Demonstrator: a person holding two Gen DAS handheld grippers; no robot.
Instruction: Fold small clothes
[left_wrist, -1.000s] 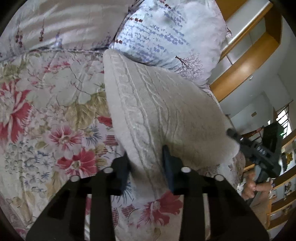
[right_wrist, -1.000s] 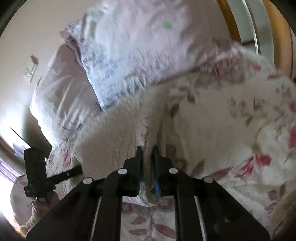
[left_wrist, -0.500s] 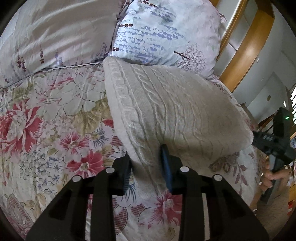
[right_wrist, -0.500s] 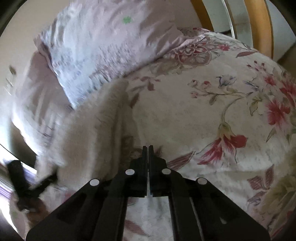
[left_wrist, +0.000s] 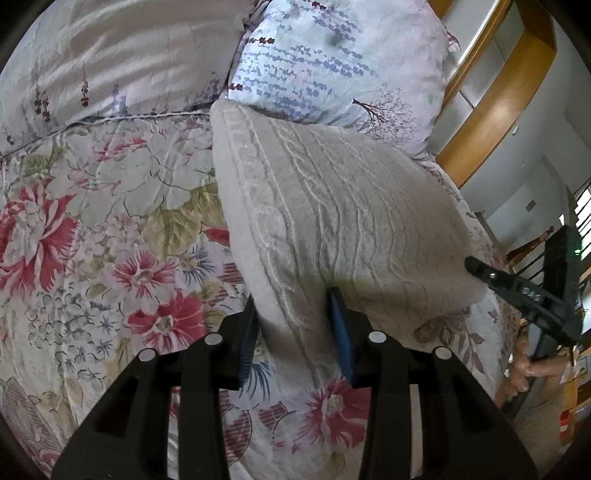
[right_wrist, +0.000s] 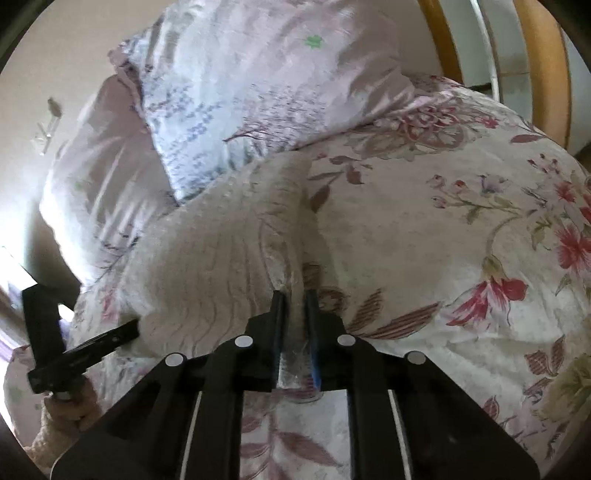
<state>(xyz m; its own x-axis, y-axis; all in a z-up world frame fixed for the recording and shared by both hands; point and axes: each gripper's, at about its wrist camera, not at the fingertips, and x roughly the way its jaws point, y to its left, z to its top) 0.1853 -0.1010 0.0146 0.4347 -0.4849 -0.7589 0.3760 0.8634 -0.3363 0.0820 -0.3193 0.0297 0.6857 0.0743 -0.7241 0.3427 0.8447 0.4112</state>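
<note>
As I looked along the left tool (left_wrist: 295, 325), its two fingers stood moderately apart with the near corner of a cream cable-knit sweater (left_wrist: 332, 206) bunched between them, the cloth filling the gap so that both blue pads (left_wrist: 341, 343) pressed against it. The right tool (right_wrist: 294, 325) was nearly closed, its fingers pinching a thin edge of the same sweater (right_wrist: 221, 258) at the opposite near corner. From the left wrist camera I could see that right tool (left_wrist: 476, 266) off to the side, its tip touching the far edge of the knit, with the hand (left_wrist: 528, 369) that carried it below. From the right wrist camera I saw the left tool (right_wrist: 125, 332) likewise at the sweater's other corner, gripped by a hand (right_wrist: 70, 410) in a pale knitted cuff.

The sweater lay spread flat on a flowered quilt (left_wrist: 92, 221) covering the bed, its far end touching a pillow (left_wrist: 332, 62) printed with blue sprigs. A second, paler pillow (left_wrist: 122, 55) sat just beside that one. Beyond the pillows ran a curved wooden headboard (left_wrist: 495, 110). In the right wrist view the quilt (right_wrist: 443, 240) rose in a soft mound beside the sweater, and the picture there was somewhat blurred.
</note>
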